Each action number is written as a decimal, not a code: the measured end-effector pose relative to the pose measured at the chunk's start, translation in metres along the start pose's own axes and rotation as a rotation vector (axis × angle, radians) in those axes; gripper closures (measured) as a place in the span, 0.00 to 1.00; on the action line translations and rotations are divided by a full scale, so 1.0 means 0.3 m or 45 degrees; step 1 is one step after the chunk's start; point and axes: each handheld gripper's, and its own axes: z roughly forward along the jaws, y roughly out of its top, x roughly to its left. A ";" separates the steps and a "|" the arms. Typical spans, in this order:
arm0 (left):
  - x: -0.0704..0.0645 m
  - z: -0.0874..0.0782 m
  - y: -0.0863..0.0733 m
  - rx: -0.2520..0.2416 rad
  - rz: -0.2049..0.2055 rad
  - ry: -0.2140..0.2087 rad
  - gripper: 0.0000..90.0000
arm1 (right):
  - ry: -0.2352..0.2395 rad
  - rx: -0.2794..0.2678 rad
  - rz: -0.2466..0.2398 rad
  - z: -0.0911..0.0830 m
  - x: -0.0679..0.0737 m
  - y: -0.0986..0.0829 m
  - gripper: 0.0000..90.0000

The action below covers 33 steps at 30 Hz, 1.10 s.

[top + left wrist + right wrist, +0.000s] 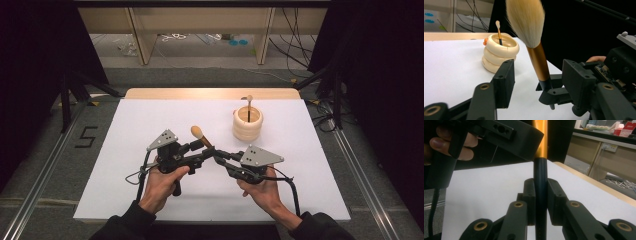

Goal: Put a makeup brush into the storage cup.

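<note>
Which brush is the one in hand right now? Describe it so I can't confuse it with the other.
On the white table, look at the near middle where the two grippers meet. The big brush stands there, its black handle clamped in the right gripper. Unlike the thin brush in the cream ringed holder, it has a fat tan bristle head and a gold ferrule.

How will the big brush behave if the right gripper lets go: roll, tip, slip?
Probably tips at once: the brush stands near upright, clamped only at its thin black end by the right gripper. Its round handle would likely roll on the flat table. The glossy gold handle looks slippery; the bristles look soft and floppy.
</note>
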 end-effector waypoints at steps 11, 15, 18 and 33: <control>0.003 0.003 -0.002 -0.028 -0.025 -0.024 0.61 | -0.002 -0.016 0.015 0.003 0.004 0.002 0.88; 0.005 0.004 -0.003 -0.042 -0.035 -0.030 0.65 | -0.003 -0.017 0.033 0.002 0.007 0.004 0.88; 0.006 0.004 -0.002 -0.049 -0.035 -0.033 0.67 | -0.002 -0.020 0.032 0.006 0.007 0.003 0.88; 0.003 0.007 -0.003 -0.061 -0.028 -0.055 0.76 | 0.024 -0.035 0.067 0.013 0.010 0.003 0.88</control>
